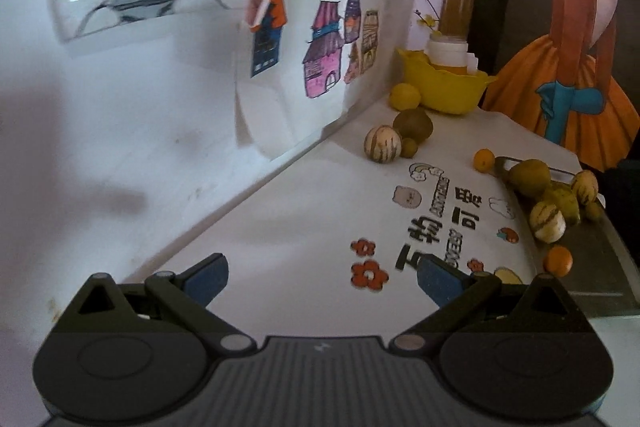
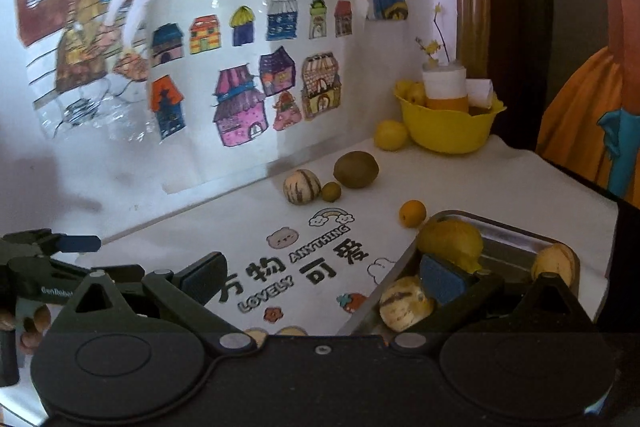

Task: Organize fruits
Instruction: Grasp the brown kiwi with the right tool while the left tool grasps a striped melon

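Note:
Loose fruit lies on the white table: a striped melon (image 2: pixel 302 186), a small green fruit (image 2: pixel 331 191), a kiwi (image 2: pixel 356 169), a yellow fruit (image 2: pixel 391 135) and a small orange (image 2: pixel 412 213). A metal tray (image 2: pixel 508 247) at the right holds a yellow pear (image 2: pixel 452 241) and two striped melons (image 2: pixel 404 303). In the left wrist view the tray (image 1: pixel 600 267) holds several fruits and a small orange (image 1: pixel 558 260). My right gripper (image 2: pixel 324 277) is open and empty, its right finger over the tray. My left gripper (image 1: pixel 322 275) is open and empty above the table.
A yellow bowl (image 2: pixel 448 129) with paper rolls and fruit stands at the back by the wall. Drawings of houses (image 2: pixel 240 83) hang on the wall at the left. The left gripper (image 2: pixel 60 259) shows at the left edge of the right wrist view.

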{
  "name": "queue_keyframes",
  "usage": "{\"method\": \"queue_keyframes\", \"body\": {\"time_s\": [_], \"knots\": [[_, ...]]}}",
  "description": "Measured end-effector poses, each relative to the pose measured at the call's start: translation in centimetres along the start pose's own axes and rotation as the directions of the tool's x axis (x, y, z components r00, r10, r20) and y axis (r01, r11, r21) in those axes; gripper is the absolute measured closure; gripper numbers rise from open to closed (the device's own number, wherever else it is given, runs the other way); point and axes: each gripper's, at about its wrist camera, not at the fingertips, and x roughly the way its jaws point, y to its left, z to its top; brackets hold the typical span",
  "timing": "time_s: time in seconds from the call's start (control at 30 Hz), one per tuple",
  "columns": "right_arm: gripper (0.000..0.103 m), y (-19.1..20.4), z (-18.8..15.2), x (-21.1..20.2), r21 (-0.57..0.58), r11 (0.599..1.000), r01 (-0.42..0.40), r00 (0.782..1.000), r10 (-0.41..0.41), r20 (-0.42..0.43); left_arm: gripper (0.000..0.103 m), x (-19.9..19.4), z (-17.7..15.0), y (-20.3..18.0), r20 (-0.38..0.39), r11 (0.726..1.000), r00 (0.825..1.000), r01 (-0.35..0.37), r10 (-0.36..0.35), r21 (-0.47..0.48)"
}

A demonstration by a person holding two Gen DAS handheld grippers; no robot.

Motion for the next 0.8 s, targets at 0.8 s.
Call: {"method": "queue_keyframes", "body": {"time_s": [0.8], "knots": [[0.001, -7.2, 10.4, 23.8, 0.219, 0.974, -0.056, 0.965, 0.11, -0.24, 0.0, 15.9, 8.2, -5.0, 0.01, 0.968, 0.986, 0.161, -0.166, 0.195]]}}
